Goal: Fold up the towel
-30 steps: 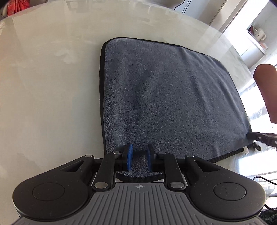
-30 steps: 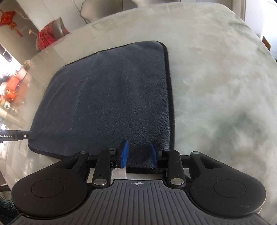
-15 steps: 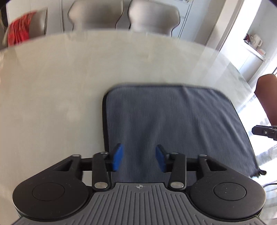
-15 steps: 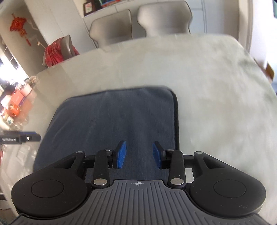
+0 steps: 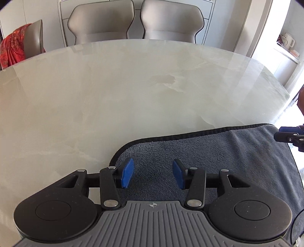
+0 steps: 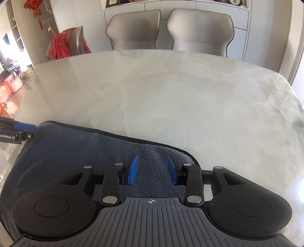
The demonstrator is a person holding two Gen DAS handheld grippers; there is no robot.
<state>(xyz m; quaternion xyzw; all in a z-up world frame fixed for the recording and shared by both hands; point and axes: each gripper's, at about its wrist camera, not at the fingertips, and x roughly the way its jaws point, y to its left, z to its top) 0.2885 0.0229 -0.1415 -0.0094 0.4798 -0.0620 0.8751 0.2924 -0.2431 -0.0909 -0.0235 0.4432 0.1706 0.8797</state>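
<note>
Grey towel (image 5: 218, 152) lying flat on the marble desk (image 5: 133, 85). Left hand-held gripper (image 5: 153, 175) and right hand-held gripper (image 6: 152, 170) are hovering released over its corners at 10 and 2 o'clock, grasping nothing.

This is looking like a home dining room. A large pale marble-patterned dining table (image 5: 133, 91) is filling the view, with 2 grey upholstered chairs (image 6: 133, 28) standing behind the table, a red patterned cloth (image 6: 60, 45) draping a third chair, and a red hanging ornament (image 6: 34, 7) dangling beyond it.
</note>
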